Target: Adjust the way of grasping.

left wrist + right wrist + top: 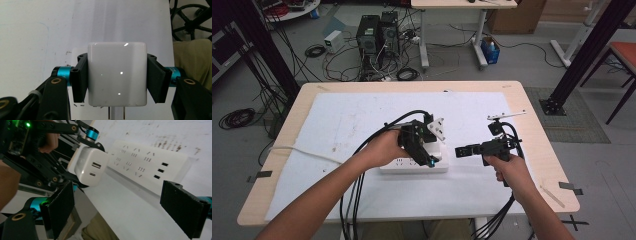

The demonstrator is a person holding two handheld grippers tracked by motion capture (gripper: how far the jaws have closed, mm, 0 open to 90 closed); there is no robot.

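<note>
A: Colours? Charger (116, 73) glossy white, silver prongs. Power strip (147, 165) white, dark slots.
B: Left gripper (116, 82) black jaws, teal joints, brass screws. Mat (342, 125) white, faintly smudged; table (532, 107) edge pale wood.

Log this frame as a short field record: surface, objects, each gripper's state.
surface: wooden table under a white sheet
held object: glossy white cube-shaped plug-in charger, two metal prongs at its bottom, two ports on one face
target nearby: white plastic power strip lying flat on the sheet, sockets up
left gripper: jaws shut on the charger's two sides, above the strip
right gripper: jaws open, nothing between them, aimed toward the strip
</note>
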